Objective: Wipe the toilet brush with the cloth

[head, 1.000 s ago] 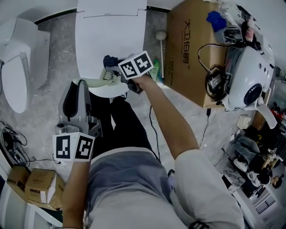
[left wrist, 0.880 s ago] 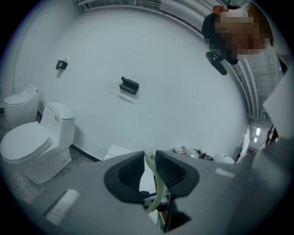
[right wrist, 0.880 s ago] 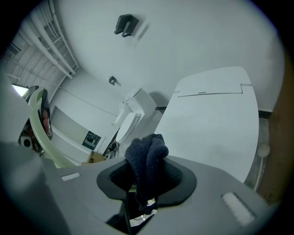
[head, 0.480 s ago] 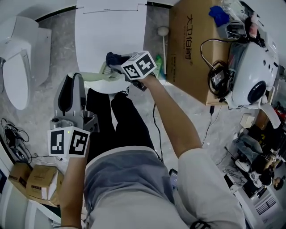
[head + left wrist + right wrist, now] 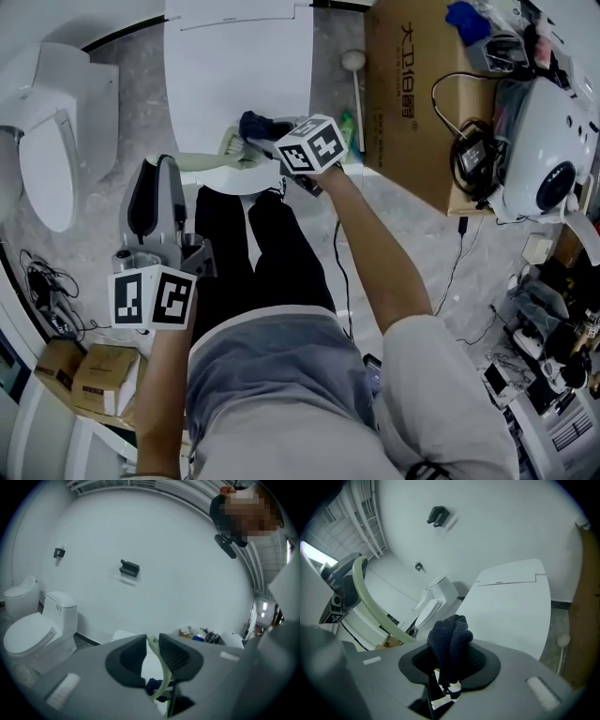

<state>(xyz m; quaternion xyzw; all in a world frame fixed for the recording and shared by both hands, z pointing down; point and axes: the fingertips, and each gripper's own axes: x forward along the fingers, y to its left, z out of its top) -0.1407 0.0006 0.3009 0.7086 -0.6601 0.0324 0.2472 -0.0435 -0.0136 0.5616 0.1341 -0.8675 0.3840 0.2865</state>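
Shifted slightly right by the toilet brush (image 5: 211, 159), right tongs (image 5: 450, 662) clamped on dark cloth (image 5: 450, 639); left tongs (image 5: 152, 654) pinching its pale handle.

A white toilet (image 5: 56, 141) stands at the upper left, and a white lidded fixture (image 5: 234, 75) sits at top centre. A large cardboard box (image 5: 412, 103) fills the upper right. Two small cardboard boxes (image 5: 89, 380) lie at the lower left on the grey marbled floor (image 5: 103, 220).
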